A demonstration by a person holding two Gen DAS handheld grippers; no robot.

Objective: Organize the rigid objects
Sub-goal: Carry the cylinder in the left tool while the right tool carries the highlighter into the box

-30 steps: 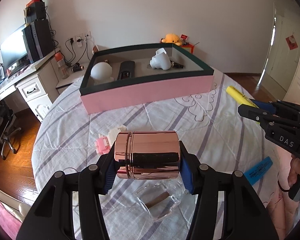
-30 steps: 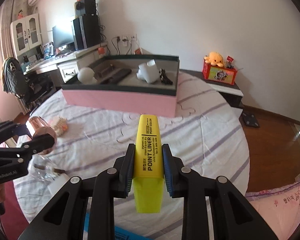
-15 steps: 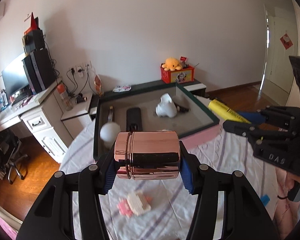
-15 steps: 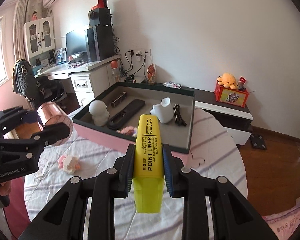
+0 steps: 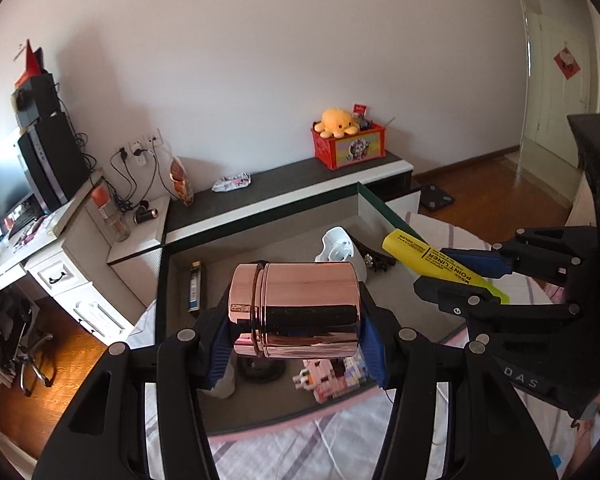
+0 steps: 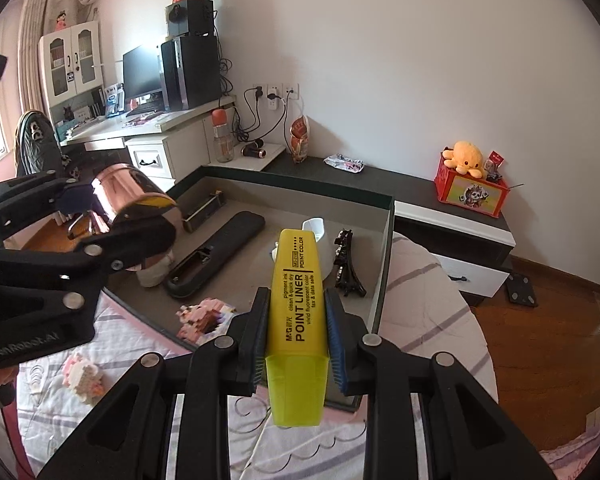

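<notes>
My left gripper is shut on a rose-gold metal canister, held sideways above the near left part of the box; it also shows in the right wrist view. My right gripper is shut on a yellow highlighter, held over the box's near right part; the highlighter also shows in the left wrist view. The pink box with a dark green rim holds a black remote, a white object, a black Eiffel tower model, a pink block toy and a dark bar.
A second pink block toy lies on the striped cloth in front of the box. Behind the box stand a low black-topped cabinet with a red crate and orange plush, and a desk at left.
Both grippers moved forward and up from the table to above the open box, each still holding its object. The box now lies directly beneath them.
</notes>
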